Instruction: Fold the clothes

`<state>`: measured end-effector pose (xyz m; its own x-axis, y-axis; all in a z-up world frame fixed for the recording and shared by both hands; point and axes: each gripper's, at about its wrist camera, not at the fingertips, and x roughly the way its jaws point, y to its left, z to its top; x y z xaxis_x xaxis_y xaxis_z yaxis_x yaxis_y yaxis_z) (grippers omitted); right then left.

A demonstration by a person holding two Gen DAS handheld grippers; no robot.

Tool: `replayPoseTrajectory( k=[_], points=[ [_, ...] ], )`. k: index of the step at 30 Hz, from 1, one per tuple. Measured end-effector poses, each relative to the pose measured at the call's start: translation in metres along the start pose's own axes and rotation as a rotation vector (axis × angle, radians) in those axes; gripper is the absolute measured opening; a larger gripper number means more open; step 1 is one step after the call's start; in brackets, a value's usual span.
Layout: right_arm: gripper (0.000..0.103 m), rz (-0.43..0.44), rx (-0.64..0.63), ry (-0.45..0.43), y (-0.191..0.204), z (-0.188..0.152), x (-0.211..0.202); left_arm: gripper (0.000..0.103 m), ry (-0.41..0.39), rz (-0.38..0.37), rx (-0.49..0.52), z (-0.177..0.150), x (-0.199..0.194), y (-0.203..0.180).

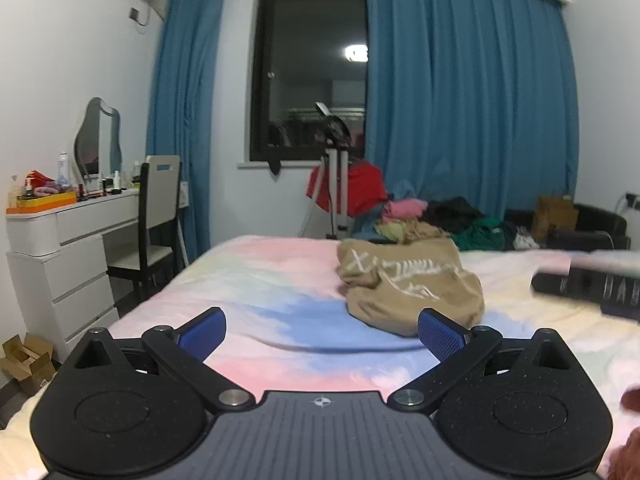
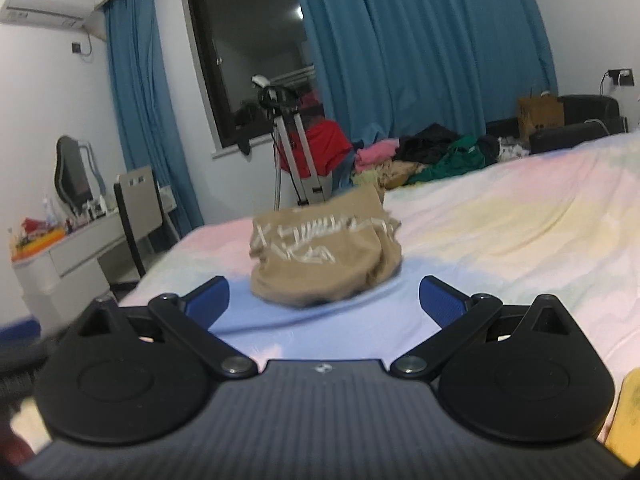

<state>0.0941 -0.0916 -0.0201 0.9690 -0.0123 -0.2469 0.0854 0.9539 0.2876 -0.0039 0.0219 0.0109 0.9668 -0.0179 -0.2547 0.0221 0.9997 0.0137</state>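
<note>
Even, cool indoor light fills both views, with soft shadows only. The window (image 1: 310,76) is black, and a white lamp reflection (image 1: 356,53) glares in its glass in the left wrist view. Fisheye bending curves the curtains (image 1: 468,92) and walls, and dark vignette cuts the upper corners. The right wrist view is softer: the tan garment (image 2: 324,258) is smeared. At the right edge of the left wrist view, a dark object (image 1: 588,284) is blurred

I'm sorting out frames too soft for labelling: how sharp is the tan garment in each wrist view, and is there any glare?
Left wrist view: tan garment fairly sharp, right gripper smeared at the right edge, lamp reflection glaring in the window. Right wrist view: garment and furniture motion-blurred, curtains bowed by fisheye.
</note>
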Motion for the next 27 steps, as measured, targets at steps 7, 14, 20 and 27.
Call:
replayPoseTrajectory(
  k=[7, 14, 20, 27],
  points=[
    [0.103, -0.005, 0.031, -0.094, 0.029, 0.060, -0.009, 0.103, -0.029, 0.027, -0.027, 0.000, -0.009, 0.023],
    [0.103, -0.075, -0.010, -0.188, 0.018, 0.100, -0.020, 0.103, -0.037, 0.007, -0.015, -0.001, -0.009, 0.013],
    [0.103, -0.059, -0.008, -0.125, -0.023, 0.072, -0.009, 0.103, -0.024, -0.010, 0.052, -0.011, 0.004, 0.001],
    [0.103, -0.062, 0.107, -0.045, -0.064, 0.033, 0.013, 0.103, 0.138, -0.071, 0.156, -0.020, 0.069, -0.028]
  ],
)
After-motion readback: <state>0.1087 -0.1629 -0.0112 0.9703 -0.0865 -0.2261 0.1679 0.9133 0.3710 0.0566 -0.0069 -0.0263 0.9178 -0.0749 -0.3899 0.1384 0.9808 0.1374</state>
